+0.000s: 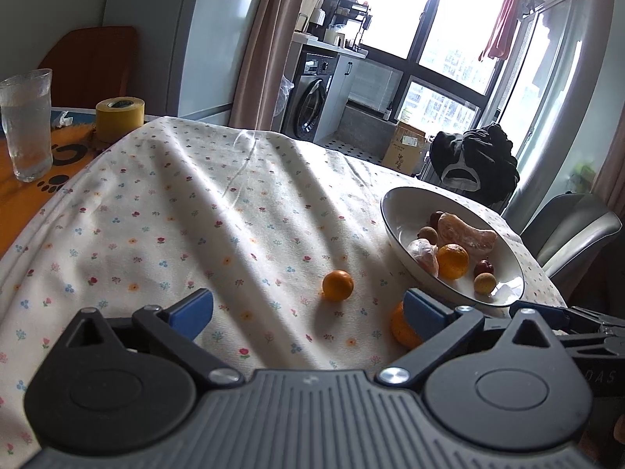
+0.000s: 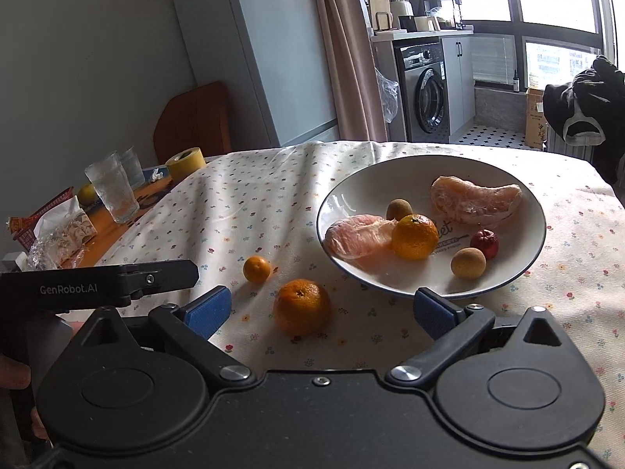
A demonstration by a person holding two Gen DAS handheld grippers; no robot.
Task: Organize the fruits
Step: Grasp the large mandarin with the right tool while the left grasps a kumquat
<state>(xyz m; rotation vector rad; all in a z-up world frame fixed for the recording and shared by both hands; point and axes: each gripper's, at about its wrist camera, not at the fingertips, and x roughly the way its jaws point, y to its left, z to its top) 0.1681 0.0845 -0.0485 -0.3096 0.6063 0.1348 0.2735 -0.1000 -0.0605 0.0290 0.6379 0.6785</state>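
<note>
**Fruit half gathered on a flowered tablecloth**

A white bowl (image 2: 519, 234) with a dark rim stands on the flowered tablecloth (image 2: 250, 203), holding two peeled pomelo pieces (image 2: 474, 195), one orange (image 2: 415, 237), two small brown fruits (image 2: 468, 262) and a small red fruit (image 2: 484, 243). Two oranges lie outside it on the cloth: a larger orange (image 2: 302, 305) just beside the bowl's near rim and a smaller orange (image 2: 256, 269) a little further left. The right gripper (image 2: 320, 310) hovers low over the table with its blue-padded jaws spread wide and nothing between them, the larger orange lying in front of the gap. The left gripper (image 1: 308, 312) is likewise wide open and empty, the smaller orange ahead of it. Beyond the cloth's left edge stand drinking glasses (image 2: 112, 187) and a yellow roll of tape (image 2: 185, 164).
</note>
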